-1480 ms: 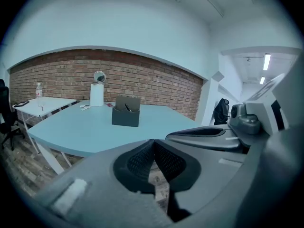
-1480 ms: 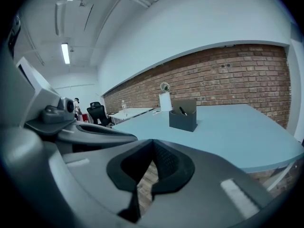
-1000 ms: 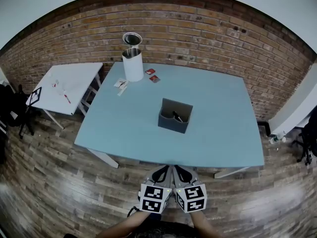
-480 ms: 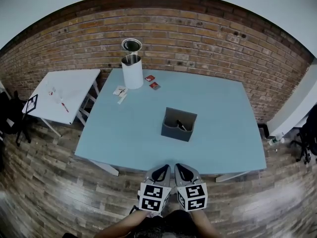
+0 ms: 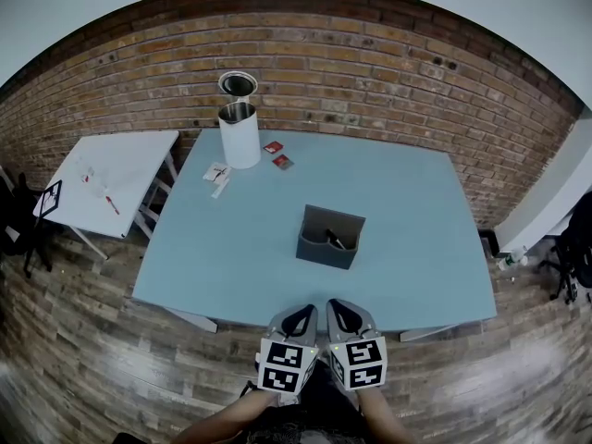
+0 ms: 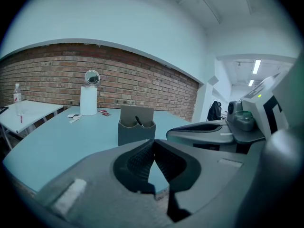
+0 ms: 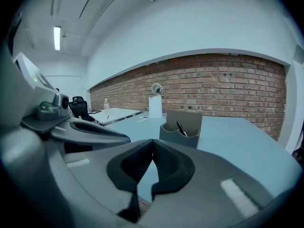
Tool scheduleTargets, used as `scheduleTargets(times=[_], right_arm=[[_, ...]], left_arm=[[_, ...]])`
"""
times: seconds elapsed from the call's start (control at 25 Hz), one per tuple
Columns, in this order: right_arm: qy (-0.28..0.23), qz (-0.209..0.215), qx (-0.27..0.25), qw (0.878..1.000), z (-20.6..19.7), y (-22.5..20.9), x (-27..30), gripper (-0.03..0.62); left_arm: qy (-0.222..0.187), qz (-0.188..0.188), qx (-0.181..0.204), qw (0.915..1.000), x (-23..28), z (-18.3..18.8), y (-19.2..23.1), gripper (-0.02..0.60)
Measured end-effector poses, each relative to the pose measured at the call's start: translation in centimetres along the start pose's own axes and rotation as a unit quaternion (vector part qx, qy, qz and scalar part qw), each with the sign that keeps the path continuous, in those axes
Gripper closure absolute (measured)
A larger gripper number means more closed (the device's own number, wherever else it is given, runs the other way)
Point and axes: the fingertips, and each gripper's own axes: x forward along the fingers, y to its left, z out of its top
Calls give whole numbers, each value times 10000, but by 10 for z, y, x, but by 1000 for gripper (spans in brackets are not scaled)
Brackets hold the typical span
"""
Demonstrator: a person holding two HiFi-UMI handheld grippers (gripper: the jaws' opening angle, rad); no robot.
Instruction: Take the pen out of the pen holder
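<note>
A dark grey pen holder (image 5: 330,237) stands near the middle of the light blue table (image 5: 213,248), with a black pen (image 5: 336,240) leaning inside it. The holder (image 6: 136,129) and pen (image 6: 138,121) also show in the left gripper view, and the holder (image 7: 180,127) with its pen (image 7: 181,128) in the right gripper view. Both grippers hang side by side off the table's near edge, well short of the holder. My left gripper (image 5: 298,316) and right gripper (image 5: 337,311) are both shut with nothing between their tips.
A white cylinder (image 5: 240,134) with a round mirror (image 5: 238,83) behind it stands at the table's far left corner, with small red packets (image 5: 278,154) and paper scraps (image 5: 216,174) nearby. A white side table (image 5: 106,178) stands left. A brick wall (image 5: 370,72) backs the scene.
Both grippers have drifted forward toward the table's near edge, still together. The view has shifted slightly, so the table and holder sit a little differently in frame.
</note>
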Motion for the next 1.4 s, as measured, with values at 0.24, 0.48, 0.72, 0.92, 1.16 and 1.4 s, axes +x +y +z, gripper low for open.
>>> scheduleTargets(times=[0.24, 0.48, 0.72, 0.92, 1.16, 1.4], right_arm=[[-8, 17, -27, 10000, 6, -13, 18, 589], [-39, 5, -27, 10000, 18, -29, 41, 589], [-51, -67, -345, 9994, 29, -45, 67, 588], [-9, -50, -525, 9986, 39, -58, 87, 579], [174, -51, -610, 9980, 33, -69, 115, 558], [502, -121, -758, 9958, 27, -82, 145, 519]], left_arm=[[2, 14, -24, 10000, 18, 7, 7, 583], [28, 121, -12, 9999, 37, 16, 20, 583], [23, 219, -70, 9997, 58, 24, 35, 583], [65, 360, -79, 9993, 72, 30, 46, 583], [160, 472, -129, 9987, 88, 27, 60, 583], [209, 530, -125, 9983, 102, 29, 70, 583]])
